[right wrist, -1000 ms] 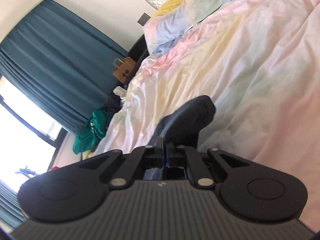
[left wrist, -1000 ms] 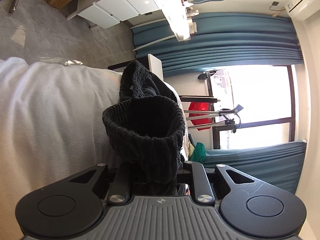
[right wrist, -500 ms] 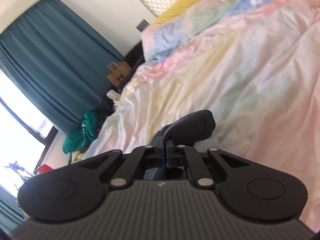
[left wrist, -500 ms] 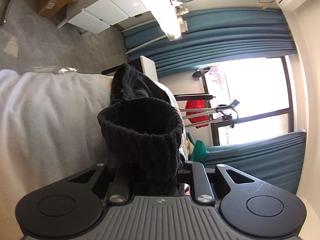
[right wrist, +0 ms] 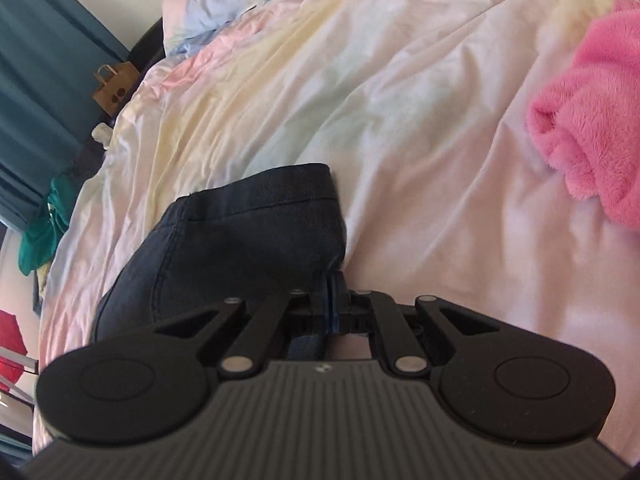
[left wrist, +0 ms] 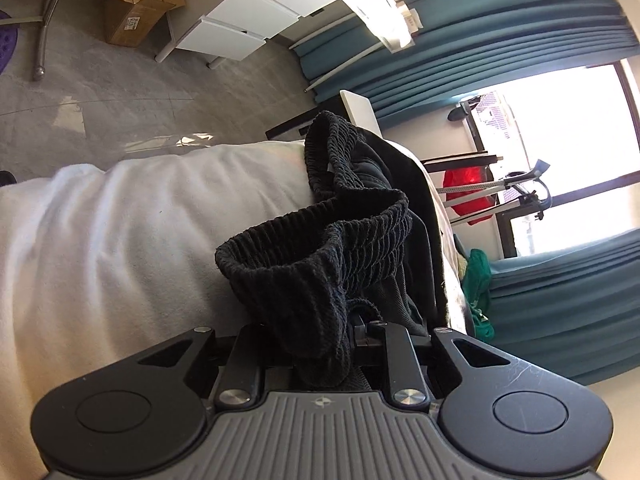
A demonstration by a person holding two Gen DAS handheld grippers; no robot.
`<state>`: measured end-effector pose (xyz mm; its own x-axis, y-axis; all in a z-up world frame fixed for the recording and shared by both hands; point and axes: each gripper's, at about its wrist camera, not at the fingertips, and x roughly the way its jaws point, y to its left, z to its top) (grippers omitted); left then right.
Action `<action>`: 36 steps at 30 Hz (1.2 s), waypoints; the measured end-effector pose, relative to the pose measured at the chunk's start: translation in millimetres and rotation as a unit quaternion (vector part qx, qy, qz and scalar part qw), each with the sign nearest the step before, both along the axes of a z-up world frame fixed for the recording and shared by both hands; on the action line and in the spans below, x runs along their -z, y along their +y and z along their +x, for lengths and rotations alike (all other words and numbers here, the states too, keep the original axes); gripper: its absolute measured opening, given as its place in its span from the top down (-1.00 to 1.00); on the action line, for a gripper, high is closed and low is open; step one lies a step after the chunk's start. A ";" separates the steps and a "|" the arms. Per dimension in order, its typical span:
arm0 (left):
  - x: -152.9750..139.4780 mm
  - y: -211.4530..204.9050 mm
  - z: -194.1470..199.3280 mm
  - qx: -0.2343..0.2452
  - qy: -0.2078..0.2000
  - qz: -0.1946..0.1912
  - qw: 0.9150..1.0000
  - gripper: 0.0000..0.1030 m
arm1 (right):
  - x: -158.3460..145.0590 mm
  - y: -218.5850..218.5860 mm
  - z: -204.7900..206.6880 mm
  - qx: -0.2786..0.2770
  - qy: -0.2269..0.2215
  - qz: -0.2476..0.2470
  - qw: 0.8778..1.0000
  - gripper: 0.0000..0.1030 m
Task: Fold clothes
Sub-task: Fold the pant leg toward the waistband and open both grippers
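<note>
The left claw (left wrist: 322, 354) is grasping the stretchy black waistband (left wrist: 320, 252) of a dark pair of pants. The right claw (right wrist: 334, 312) is clenched tight on a flat dark blue part of the pants (right wrist: 240, 240). That part lies low over the pastel bed cover (right wrist: 400, 100), near a fuzzy pink cloth (right wrist: 592, 128). I think the fold is part way done, with both ends held. Next, the claws should lay the pants down flat and smooth, keeping the edges lined up.
</note>
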<state>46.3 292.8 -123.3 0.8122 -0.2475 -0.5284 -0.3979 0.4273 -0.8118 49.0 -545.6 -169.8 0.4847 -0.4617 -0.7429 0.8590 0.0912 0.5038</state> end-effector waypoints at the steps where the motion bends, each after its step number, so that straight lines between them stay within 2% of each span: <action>1: -3.0 -1.2 -0.6 0.004 0.001 0.010 1.000 0.49 | -2.0 1.4 -1.0 0.002 -0.005 -0.003 1.000 0.87; 4: -15.0 -7.7 -7.3 0.014 0.006 0.042 0.999 0.38 | -12.0 8.0 -5.8 0.010 -0.027 -0.017 0.999 0.83; 5: -19.6 -10.4 -10.3 0.017 0.008 0.053 0.998 0.27 | -17.4 8.9 -6.9 0.009 -0.034 -0.023 0.999 0.75; 6: -24.0 -13.2 -14.2 0.017 0.008 0.062 0.998 -0.01 | -23.1 10.4 -7.9 0.008 -0.039 -0.031 0.999 0.51; 7: -29.6 -16.6 -19.4 0.012 0.006 0.075 0.997 -0.14 | -30.2 14.2 -8.1 0.008 -0.039 -0.048 0.998 0.34; 8: -35.5 -18.4 -24.6 0.006 -0.001 0.086 0.996 -0.25 | -37.4 18.2 -8.4 0.008 -0.039 -0.067 0.997 -0.08; 9: -41.3 -19.7 -29.7 0.000 -0.010 0.095 0.995 -0.31 | -45.1 22.9 -9.7 0.013 -0.039 -0.090 0.995 -0.33; 13: -58.2 -26.9 -40.2 -0.015 -0.034 0.114 0.993 -0.42 | -74.0 40.3 -10.5 0.017 -0.043 -0.173 0.984 -0.47; 16: -72.3 -43.0 -36.9 -0.003 -0.025 0.169 0.985 -0.43 | -85.6 49.6 2.0 -0.036 -0.047 -0.195 0.979 -0.46; 20: -88.8 -67.3 -37.2 0.013 -0.023 0.251 0.968 -0.58 | -87.6 65.9 28.7 -0.117 -0.029 -0.185 0.975 -0.46; 25: -97.2 -76.0 -39.7 -0.004 -0.001 0.304 0.953 -0.65 | -85.7 88.1 48.2 -0.185 -0.045 -0.155 0.969 -0.45; 28: -111.1 -93.3 -39.4 -0.006 -0.011 0.346 0.938 -0.66 | -87.9 99.9 53.0 -0.204 -0.061 -0.152 0.965 -0.45; 30: -122.8 -122.1 -31.3 0.024 -0.035 0.392 0.919 -0.71 | -90.0 105.7 55.2 -0.209 -0.069 -0.151 0.964 -0.45; 31: -125.2 -140.5 -22.2 0.053 -0.049 0.410 0.909 -0.73 | -90.8 107.4 56.0 -0.210 -0.073 -0.150 0.963 -0.45; 33: -128.6 -179.2 -1.4 0.119 -0.077 0.442 0.886 -0.77 | -91.3 110.2 56.6 -0.211 -0.080 -0.148 0.963 -0.45; 34: -127.1 -202.2 11.6 0.164 -0.093 0.453 0.872 -0.77 | -91.6 111.4 56.9 -0.212 -0.083 -0.147 0.963 -0.45; 36: -120.8 -248.7 37.9 0.251 -0.119 0.459 0.844 -0.77 | -92.4 112.3 57.1 -0.215 -0.088 -0.148 0.961 -0.45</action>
